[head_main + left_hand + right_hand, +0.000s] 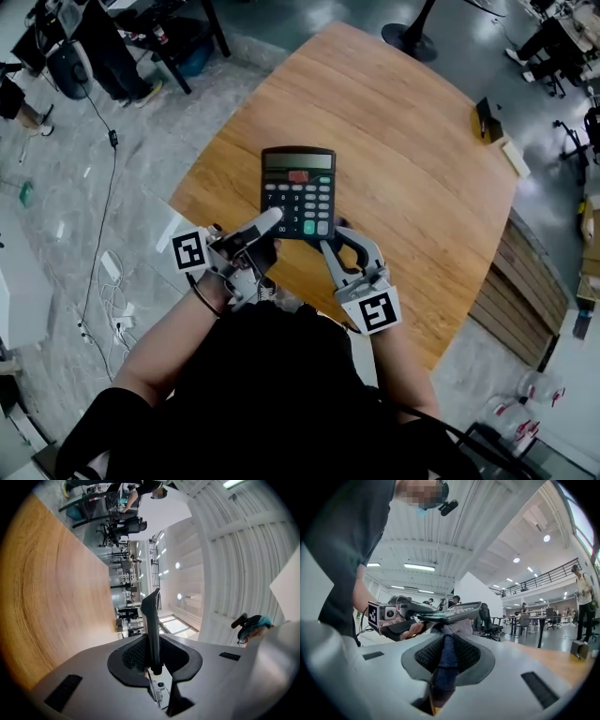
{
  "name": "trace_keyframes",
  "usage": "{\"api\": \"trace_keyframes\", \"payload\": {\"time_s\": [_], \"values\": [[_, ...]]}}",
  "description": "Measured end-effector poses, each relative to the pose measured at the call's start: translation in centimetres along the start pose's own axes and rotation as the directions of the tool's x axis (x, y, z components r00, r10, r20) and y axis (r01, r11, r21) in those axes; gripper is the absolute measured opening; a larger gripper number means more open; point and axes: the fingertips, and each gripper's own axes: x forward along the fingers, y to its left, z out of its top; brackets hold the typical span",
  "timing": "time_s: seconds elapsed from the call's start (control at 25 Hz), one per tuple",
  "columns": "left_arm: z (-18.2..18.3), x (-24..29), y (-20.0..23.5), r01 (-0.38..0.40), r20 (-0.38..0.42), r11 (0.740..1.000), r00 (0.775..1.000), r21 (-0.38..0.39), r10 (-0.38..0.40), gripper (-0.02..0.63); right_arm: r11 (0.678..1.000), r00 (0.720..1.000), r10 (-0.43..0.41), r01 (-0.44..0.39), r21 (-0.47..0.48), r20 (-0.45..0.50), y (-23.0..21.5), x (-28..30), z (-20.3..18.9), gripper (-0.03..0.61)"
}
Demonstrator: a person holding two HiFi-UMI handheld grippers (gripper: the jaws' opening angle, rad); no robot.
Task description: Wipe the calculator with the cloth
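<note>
the left claw (266, 227) is pinched on the near left edge of the calculator (298, 190), holding it above the wooden table (412, 141) with its keys up; along its jaws the slab stands edge-on between the pads. the right claw (336, 237) is clamped on a dark blue cloth (446, 654), whose bunched end just ahead of its tips meets the calculator's underside.

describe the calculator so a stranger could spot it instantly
Start at the wooden table; above its near edge the left tool grips the calculator. It is the only black keypad slab, with a red key under its display and a green key bottom right.
</note>
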Motion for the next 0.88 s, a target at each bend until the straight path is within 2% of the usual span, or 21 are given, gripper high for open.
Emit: {"api": "trace_keyframes", "payload": {"time_s": [0.16,0.28,0.4,0.56,0.72,0.88], "values": [[-0.3,0.2,0.1,0.003,-0.023,1.000,1.000,-0.008,-0.003,0.071,0.996,0.996,-0.087,0.087,-0.005,-0.024,-2.0,-1.0,-0.2,0.058],[-0.5,0.2,0.2,-0.008,-0.043,1.000,0.999,-0.001,0.008,0.071,0.984,0.985,-0.175,0.175,0.014,0.003,-4.5,-1.9,0.6,0.058],[-0.6,0.2,0.5,-0.011,-0.052,1.000,0.999,-0.009,0.011,0.071,0.976,0.976,-0.217,0.217,-0.005,0.014,-5.9,-2.1,1.1,0.058],[-0.6,0.2,0.9,-0.011,-0.044,1.000,0.999,-0.028,0.009,0.071,0.980,0.980,-0.198,0.199,-0.012,0.009,-4.9,-0.9,0.9,0.058],[-0.5,0.2,0.7,0.003,-0.025,0.999,1.000,-0.045,-0.005,0.071,0.985,0.985,-0.171,0.170,0.022,0.003,-2.8,-0.1,0.2,0.058],[-0.4,0.3,0.4,0.012,-0.019,0.999,1.000,-0.042,-0.012,0.071,0.995,0.995,-0.102,0.102,0.019,0.002,-0.1,0.9,0.0,0.058]]}}
